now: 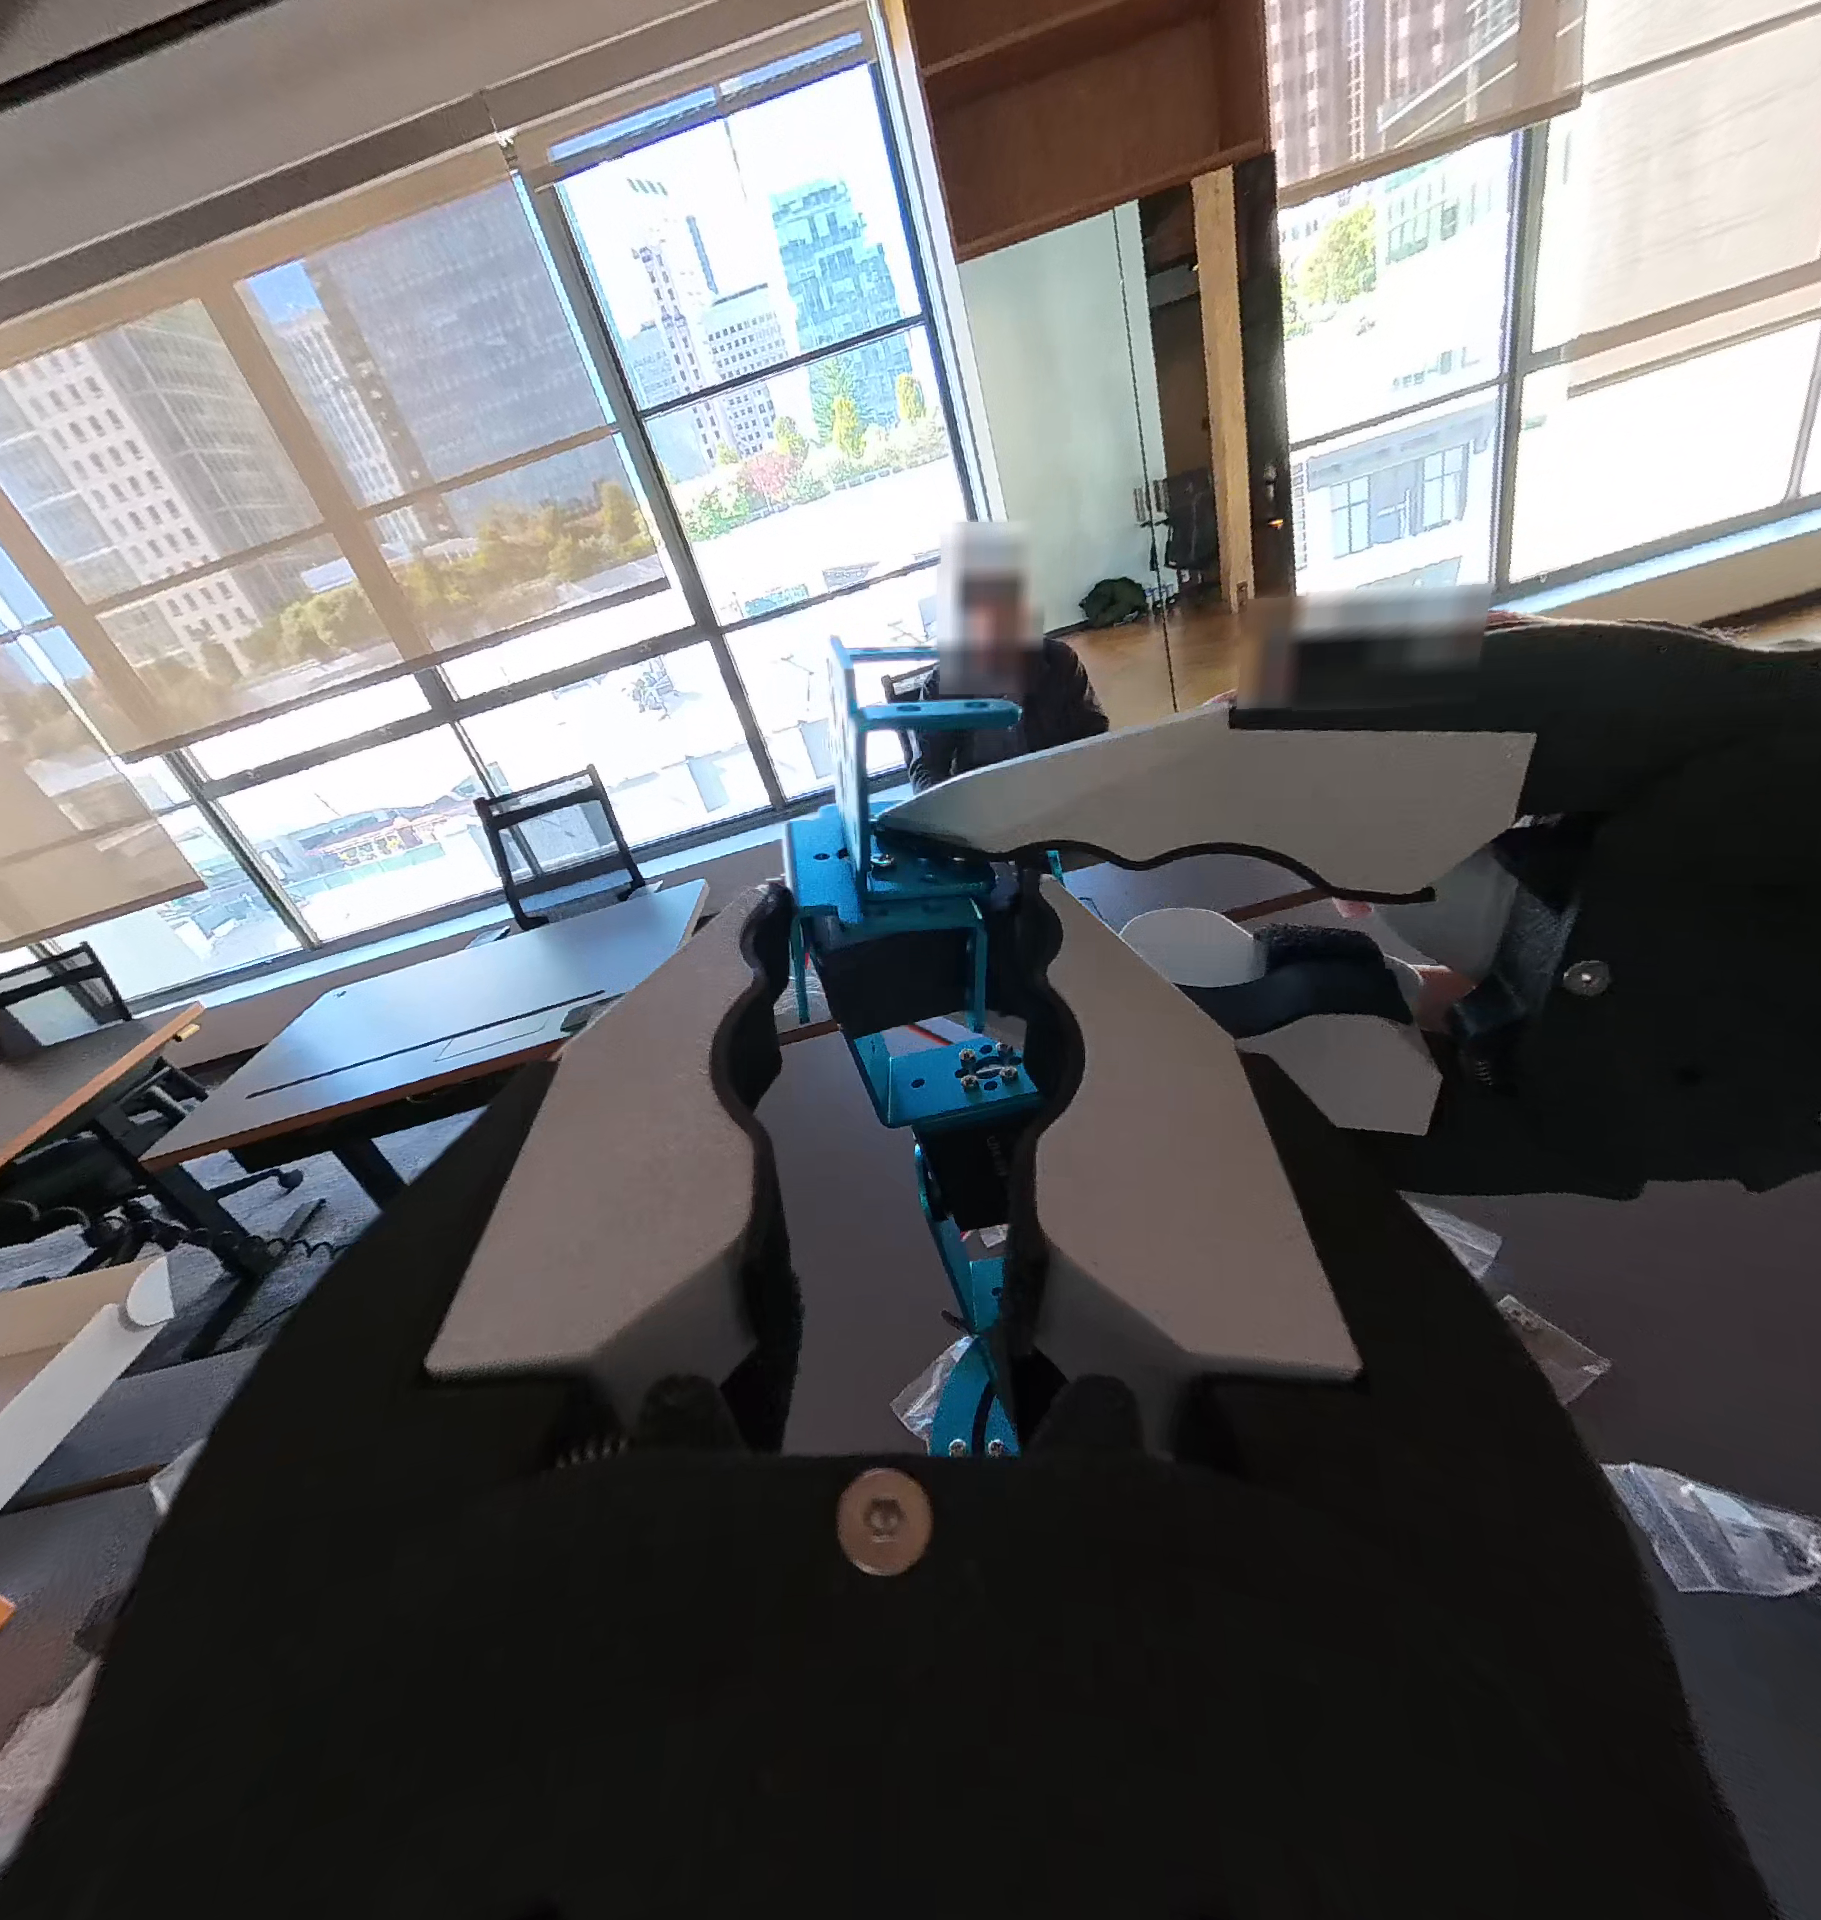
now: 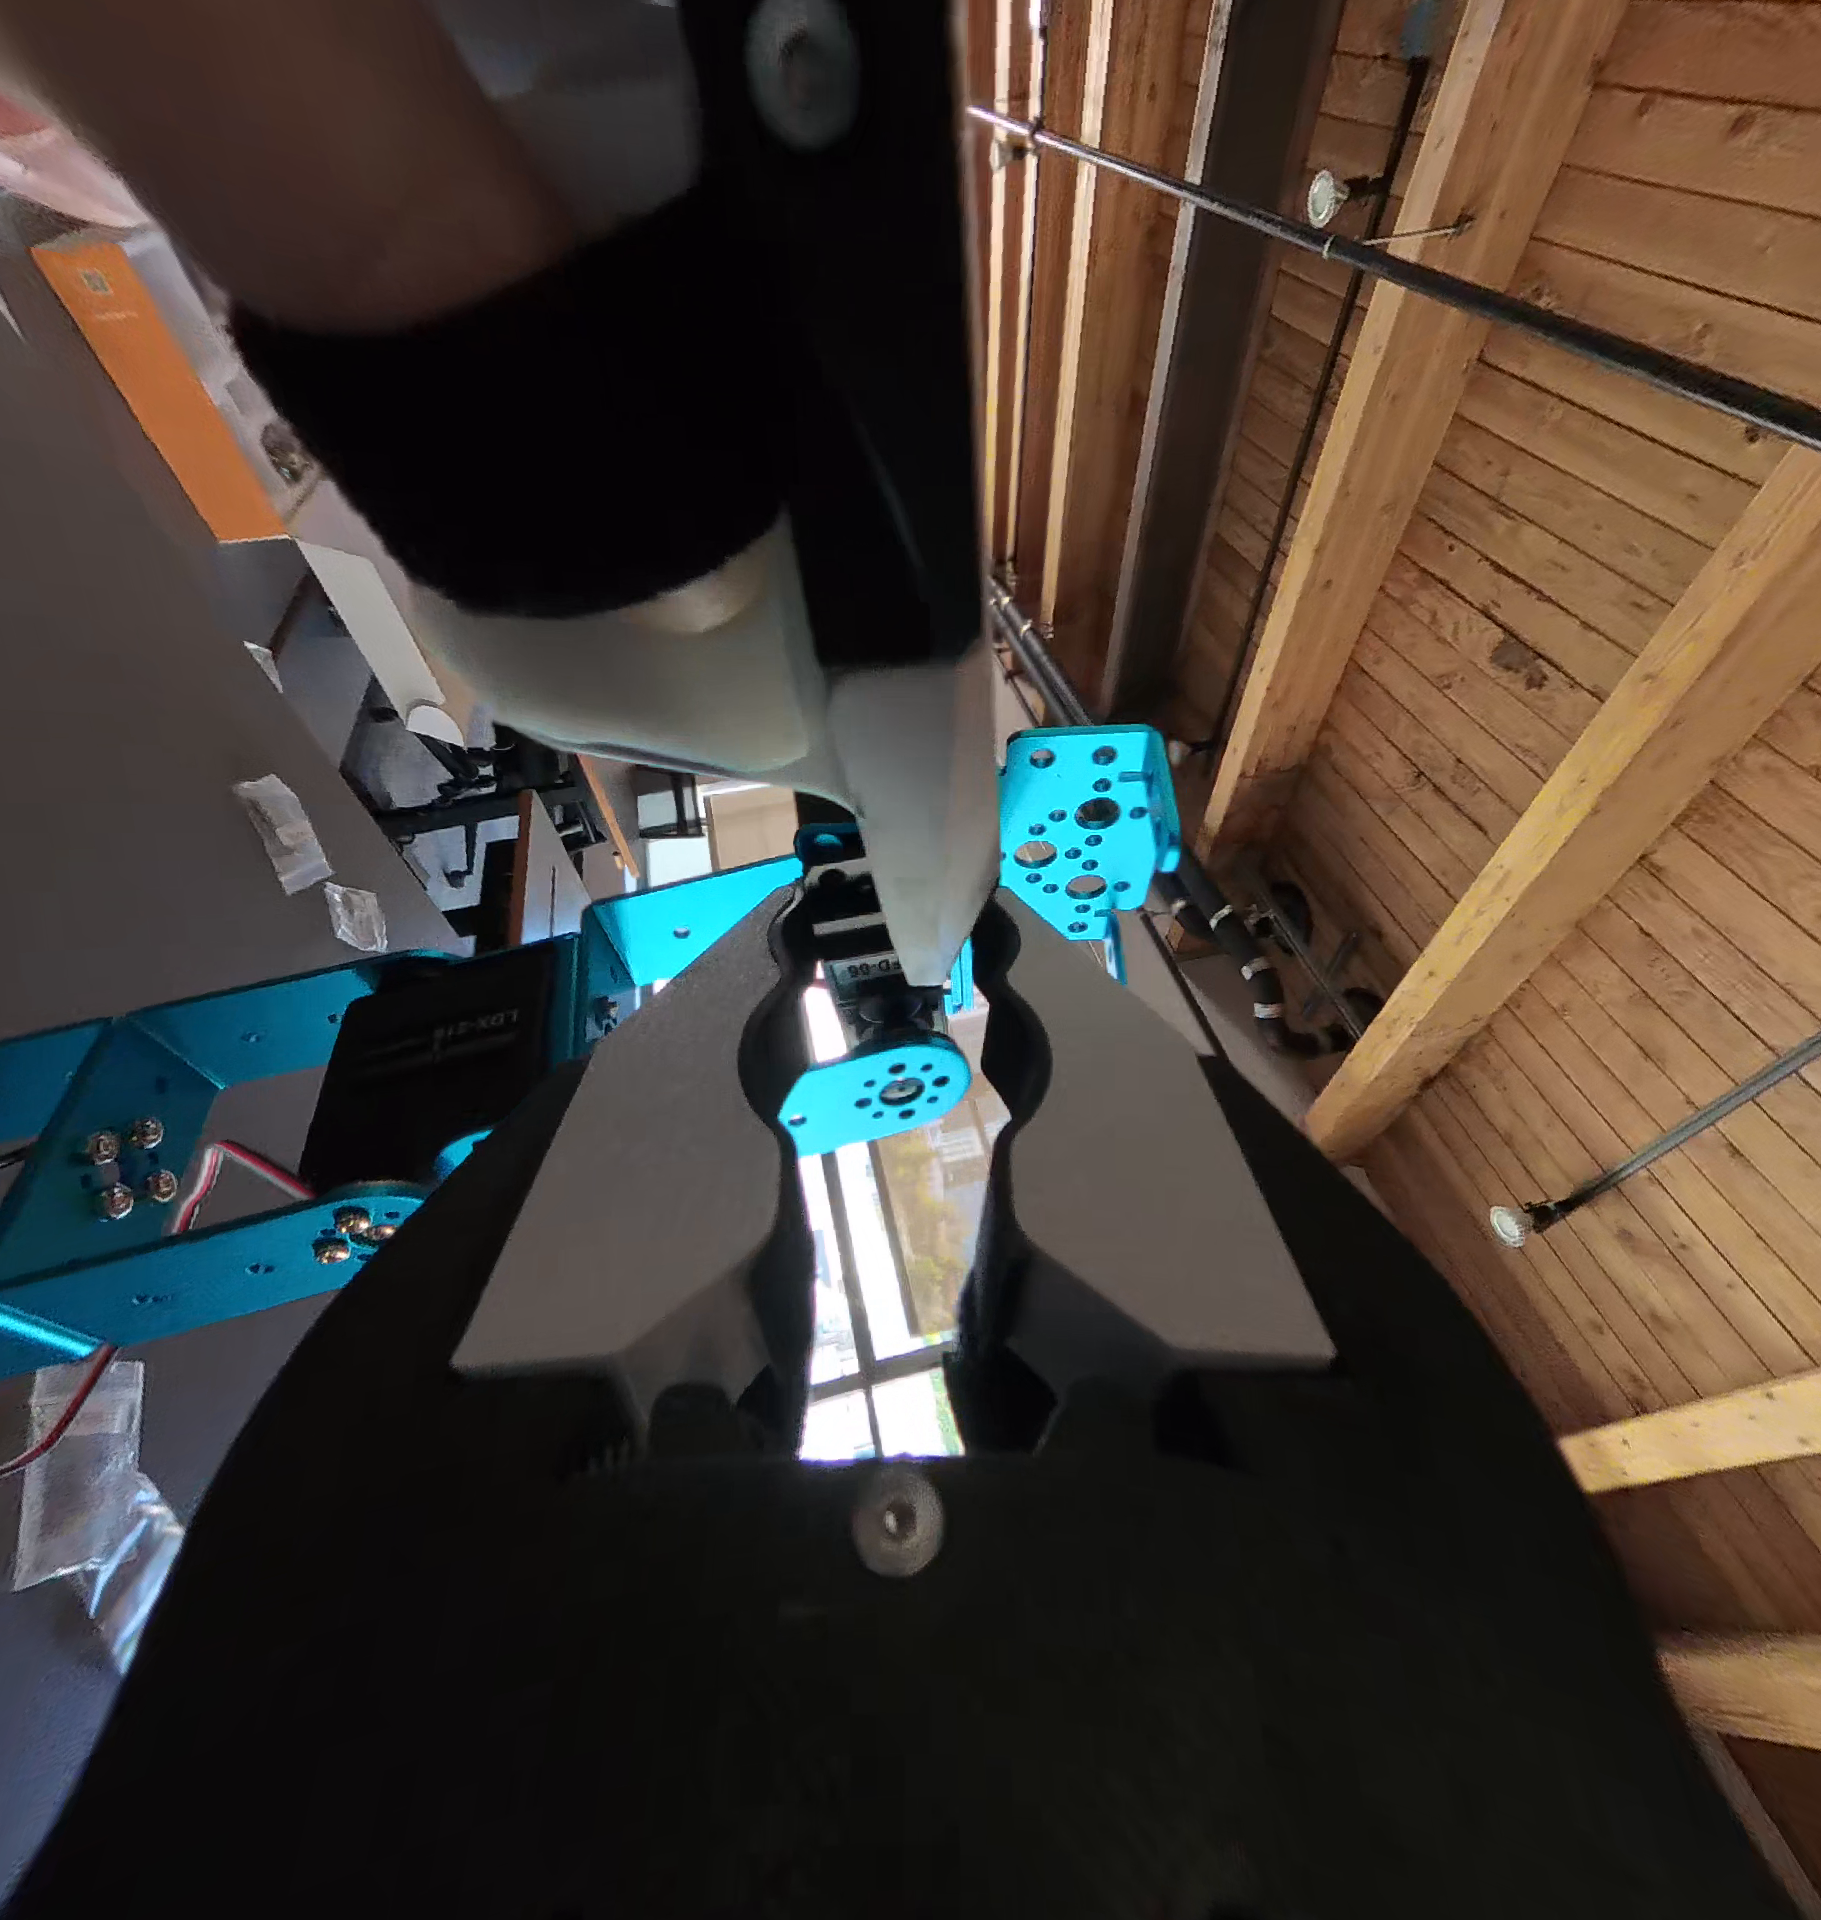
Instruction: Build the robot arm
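Observation:
A blue metal robot arm of brackets and black servos (image 1: pixel 942 1081) rises off the dark table (image 1: pixel 1716 1299). My left gripper (image 1: pixel 906 914) has its grey fingers closed around an upper servo and bracket. A finger of the right gripper (image 1: pixel 1197 800) comes in from the right, its tip on the top bracket. In the right wrist view my right gripper (image 2: pixel 885 925) is closed around a servo with a round blue horn (image 2: pixel 875 1096). A perforated blue bracket (image 2: pixel 1082 831) stands just beyond. A left gripper finger (image 2: pixel 927 852) points down onto that servo. The arm's lower links (image 2: pixel 158 1195) run left.
Clear bags of small parts (image 1: pixel 1737 1538) lie on the table and also show in the right wrist view (image 2: pixel 282 831). An orange box (image 2: pixel 158 384) and a white box (image 1: pixel 44 1351) sit to the side. Desks (image 1: pixel 449 1029), chairs (image 1: pixel 563 842) and a seated person (image 1: pixel 1031 717) stand before the windows. My two grippers' fingertips are within a few centimetres of each other.

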`<act>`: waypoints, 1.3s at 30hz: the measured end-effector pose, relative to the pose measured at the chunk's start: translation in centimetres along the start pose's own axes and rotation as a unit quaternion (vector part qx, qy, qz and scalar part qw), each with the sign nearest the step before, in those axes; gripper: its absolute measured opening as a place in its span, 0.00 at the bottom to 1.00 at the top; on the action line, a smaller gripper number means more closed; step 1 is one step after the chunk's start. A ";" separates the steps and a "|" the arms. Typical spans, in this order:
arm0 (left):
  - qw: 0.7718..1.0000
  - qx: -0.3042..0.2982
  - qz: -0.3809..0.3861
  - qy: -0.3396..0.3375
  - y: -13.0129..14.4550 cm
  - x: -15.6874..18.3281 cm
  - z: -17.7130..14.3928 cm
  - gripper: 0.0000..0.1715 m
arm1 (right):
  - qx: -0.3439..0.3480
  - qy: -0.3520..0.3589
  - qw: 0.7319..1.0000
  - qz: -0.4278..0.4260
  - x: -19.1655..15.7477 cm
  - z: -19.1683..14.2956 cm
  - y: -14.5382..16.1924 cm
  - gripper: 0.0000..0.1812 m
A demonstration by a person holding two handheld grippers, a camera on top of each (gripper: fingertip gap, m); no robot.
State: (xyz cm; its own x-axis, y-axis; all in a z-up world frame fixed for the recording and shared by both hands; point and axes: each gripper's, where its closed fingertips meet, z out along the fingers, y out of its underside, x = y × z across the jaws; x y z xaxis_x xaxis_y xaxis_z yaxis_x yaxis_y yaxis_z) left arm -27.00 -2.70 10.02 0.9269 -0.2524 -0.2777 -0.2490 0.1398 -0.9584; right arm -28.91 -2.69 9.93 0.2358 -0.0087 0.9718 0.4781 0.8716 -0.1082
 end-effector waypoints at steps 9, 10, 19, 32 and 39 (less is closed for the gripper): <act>1.000 0.017 -0.004 0.006 -0.1 0.0 -0.4 0.26 | 0.010 -0.005 1.000 -0.004 0.1 0.1 -0.1 0.15; 0.999 0.027 -0.015 0.017 -0.4 0.2 -0.8 0.28 | 0.010 -0.006 1.000 -0.003 0.1 0.2 0.0 0.15; 0.972 0.017 -0.160 0.170 2.9 -3.4 -3.6 0.30 | 0.011 -0.014 1.000 0.021 0.4 0.1 0.1 0.16; 0.868 0.060 -0.149 0.470 4.0 -0.1 1.8 0.20 | -0.056 0.004 0.998 0.017 0.9 -0.8 -0.1 0.15; 0.803 0.104 -0.161 0.564 2.8 0.8 1.5 0.14 | -0.085 0.016 0.996 0.014 0.7 -1.1 0.3 0.16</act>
State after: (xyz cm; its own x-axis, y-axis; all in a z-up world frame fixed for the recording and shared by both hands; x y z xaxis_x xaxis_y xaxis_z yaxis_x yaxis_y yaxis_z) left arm -26.58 -1.09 7.20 0.0609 -0.9980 -0.0143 0.1125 0.0211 -0.9934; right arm -27.72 -2.98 10.33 0.2762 -0.0035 0.9611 0.6072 0.7758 -0.1716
